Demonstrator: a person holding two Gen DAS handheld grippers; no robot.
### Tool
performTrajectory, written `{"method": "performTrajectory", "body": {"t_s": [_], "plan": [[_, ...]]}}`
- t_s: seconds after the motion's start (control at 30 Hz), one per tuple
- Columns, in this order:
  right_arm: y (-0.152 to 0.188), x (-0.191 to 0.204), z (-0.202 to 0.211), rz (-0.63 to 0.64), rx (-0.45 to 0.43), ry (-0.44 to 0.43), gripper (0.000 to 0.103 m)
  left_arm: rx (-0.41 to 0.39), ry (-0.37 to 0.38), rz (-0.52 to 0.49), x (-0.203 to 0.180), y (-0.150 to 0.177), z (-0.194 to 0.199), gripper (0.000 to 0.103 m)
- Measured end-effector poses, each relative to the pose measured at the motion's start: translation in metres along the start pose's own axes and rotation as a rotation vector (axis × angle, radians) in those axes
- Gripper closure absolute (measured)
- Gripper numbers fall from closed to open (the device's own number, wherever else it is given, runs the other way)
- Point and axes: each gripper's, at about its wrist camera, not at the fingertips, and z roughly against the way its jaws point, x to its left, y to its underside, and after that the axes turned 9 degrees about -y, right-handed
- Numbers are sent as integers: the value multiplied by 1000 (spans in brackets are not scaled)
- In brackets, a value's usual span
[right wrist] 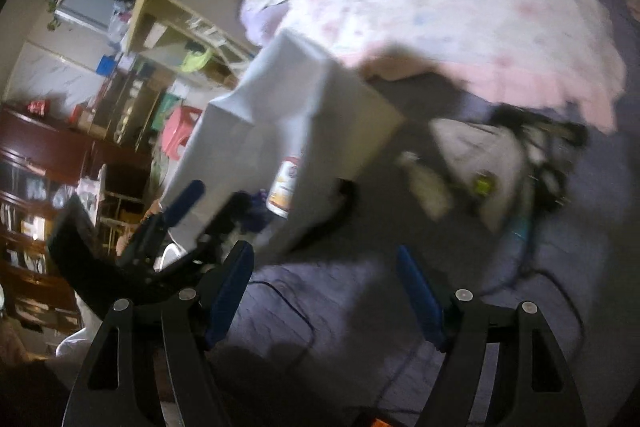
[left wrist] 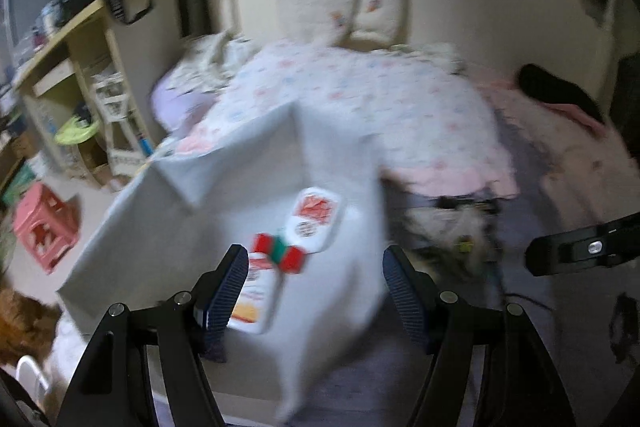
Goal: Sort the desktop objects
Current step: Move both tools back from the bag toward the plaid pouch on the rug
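Nearest in the left wrist view, the left gripper (left wrist: 308,287) has its fingers (left wrist: 226,289) apart with nothing pressed between them. Just beyond the left-hand finger, lower centre of the frame, a white packet with an orange label (left wrist: 256,297) lies on the white-draped bench (left wrist: 192,227), its near end partly hidden by that finger. Touching it further up sits a small red-and-green block (left wrist: 282,251), and beyond that a white oval pouch with a red label (left wrist: 316,219).

In the right wrist view, the right gripper (right wrist: 326,291) also stands wide apart and empty, over the purple floor mat (right wrist: 340,307) and well short of the bench. The left gripper shows at lower left there, with the orange-labelled packet at mid-frame past it.

Everything is blurred by motion, so I judge the next pick should wait until the hand steadies. The orange-labelled packet looks the likeliest target: the fingers should shift left in the frame to straddle it, come down square, and close across its narrow width without nudging the block.

Further off, a flower-print quilt (left wrist: 360,99) covers the bed, and shelves (left wrist: 80,75) stand at upper left.
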Motion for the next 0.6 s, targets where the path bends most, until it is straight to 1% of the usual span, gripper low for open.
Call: {"method": "performTrajectory", "body": {"t_s": [0.03, 0.1, 0.17, 0.23, 0.33, 0.43, 0.53, 0.6], "plan": [[5, -7, 9, -3, -10, 10, 29, -6, 30, -8, -8, -2, 5, 36], [14, -21, 29, -10, -33, 22, 29, -14, 61, -28, -21, -1, 11, 36], [22, -32, 45, -35, -57, -4, 29, -21, 85, -62, -40, 0, 15, 36], [31, -42, 58, -53, -71, -26, 28, -16, 97, -97, -57, 2, 16, 35], [47, -60, 73, -65, -96, -23, 28, 5, 104, -157, -81, 9, 11, 35], [58, -87, 84, -136, -129, -6, 28, 12, 112, -207, -104, 16, 10, 36], [62, -107, 91, -157, -166, 12, 27, 22, 128, -231, -119, 21, 7, 36], [64, -127, 89, -202, -175, -1, 27, 33, 144, -239, -130, 27, 3, 35]]}}
